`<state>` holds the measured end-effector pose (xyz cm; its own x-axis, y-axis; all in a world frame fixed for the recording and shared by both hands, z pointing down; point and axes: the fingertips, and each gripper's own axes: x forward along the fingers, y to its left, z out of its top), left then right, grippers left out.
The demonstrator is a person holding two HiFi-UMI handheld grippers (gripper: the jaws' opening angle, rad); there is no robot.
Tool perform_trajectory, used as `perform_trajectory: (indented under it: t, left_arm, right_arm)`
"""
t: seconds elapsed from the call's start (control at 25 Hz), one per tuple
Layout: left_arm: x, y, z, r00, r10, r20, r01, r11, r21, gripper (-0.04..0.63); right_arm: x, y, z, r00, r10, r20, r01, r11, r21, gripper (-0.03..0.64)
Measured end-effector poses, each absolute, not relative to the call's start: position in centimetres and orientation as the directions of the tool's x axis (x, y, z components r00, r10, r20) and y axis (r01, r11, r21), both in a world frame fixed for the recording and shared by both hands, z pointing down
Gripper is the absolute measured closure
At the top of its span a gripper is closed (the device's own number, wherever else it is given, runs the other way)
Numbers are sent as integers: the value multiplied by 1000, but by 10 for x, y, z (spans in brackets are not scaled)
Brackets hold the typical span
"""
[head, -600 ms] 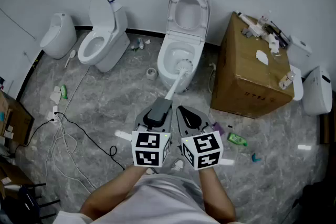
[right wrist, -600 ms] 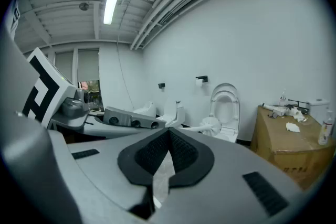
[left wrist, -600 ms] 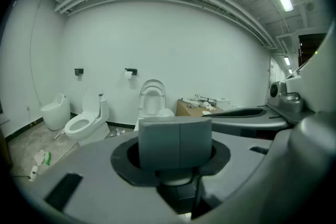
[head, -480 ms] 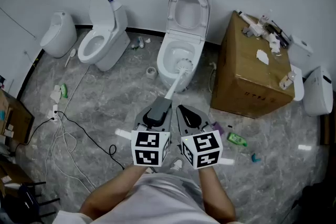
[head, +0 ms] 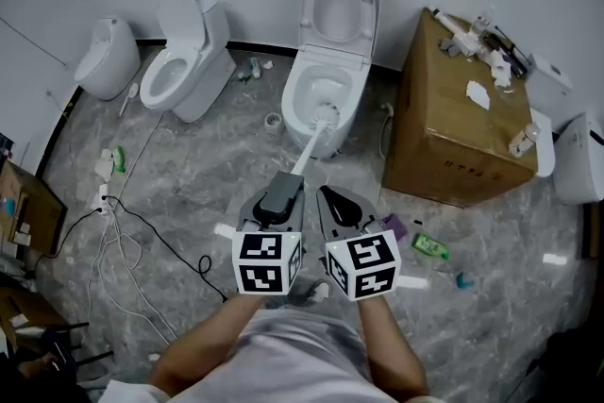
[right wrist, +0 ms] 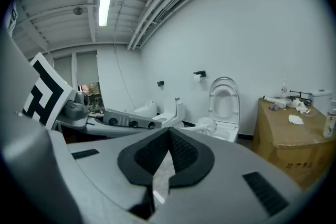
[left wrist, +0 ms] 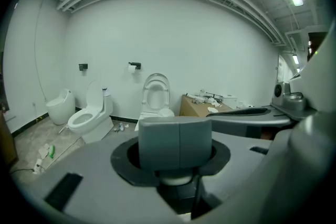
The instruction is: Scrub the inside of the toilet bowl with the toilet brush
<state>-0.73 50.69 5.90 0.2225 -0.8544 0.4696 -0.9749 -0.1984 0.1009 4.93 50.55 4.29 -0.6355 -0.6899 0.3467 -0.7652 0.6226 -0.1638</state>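
The white toilet (head: 326, 94) stands against the back wall with lid and seat up. The toilet brush's white head (head: 326, 116) rests inside the bowl at its front rim, and its white shaft (head: 304, 158) slants back to my left gripper (head: 281, 192). That gripper is shut on the brush's grey handle (left wrist: 176, 141), which fills the space between the jaws in the left gripper view. My right gripper (head: 342, 206) hangs beside it, shut with nothing held; its dark pads (right wrist: 152, 157) meet. The right gripper view shows the toilet (right wrist: 226, 113) and brush head (right wrist: 206, 125) ahead.
A second toilet (head: 179, 75) and a small white fixture (head: 106, 61) stand at the left. A cardboard box (head: 462, 127) with loose parts on top sits right of the bowl. Cables (head: 123, 231), a tape roll (head: 273, 121) and a green bottle (head: 427, 248) lie on the floor.
The head view has shifted slightly, and both grippers sit a touch higher in it. The brush head stays in the bowl and both grips are unchanged.
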Motion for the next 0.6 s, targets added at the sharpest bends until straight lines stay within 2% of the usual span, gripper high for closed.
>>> perform_trajectory:
  t: [0.6]
  left_arm:
    - [-49,401,100,255,-815,521,-967,-201,159,442]
  right_arm:
    - [13,403,82,-601,-686,410,-792,579,-194,617]
